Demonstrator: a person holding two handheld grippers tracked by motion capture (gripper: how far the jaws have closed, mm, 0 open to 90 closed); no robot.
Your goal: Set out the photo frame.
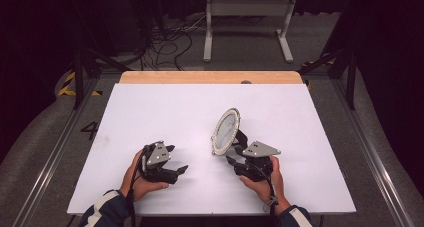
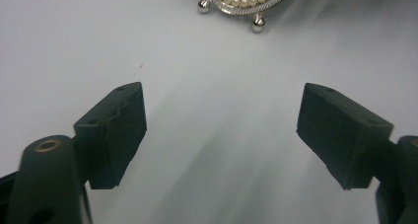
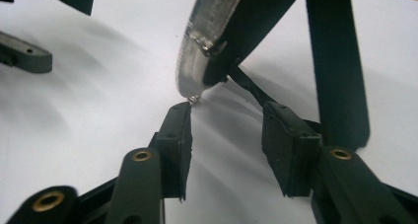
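A person's two hands, sleeves cut off at the near edge, each work a hand-held gripper over a white worktop (image 1: 150,112). The left hand-held gripper (image 1: 176,162) sits at about 7 o'clock of the sheet with its jaws spread wide and nothing between them. The right hand-held gripper (image 1: 235,149), at about 5 o'clock, has its jaws parted and released, its tips just beside the foot of an oval pearl-rimmed mirror (image 1: 226,131) (whether one pad brushes the frame's little ball foot cannot be told). The mirror stands tilted on its black back stand (image 3: 337,71) near the worktop's middle, at 11 o'clock of the right gripper. Beyond the white sheet a wooden strip (image 1: 210,77) edges the far side. Farther off lie grey flooring, tangled cables (image 1: 167,42) and a white frame (image 1: 248,22); the room's sides are lost in darkness.
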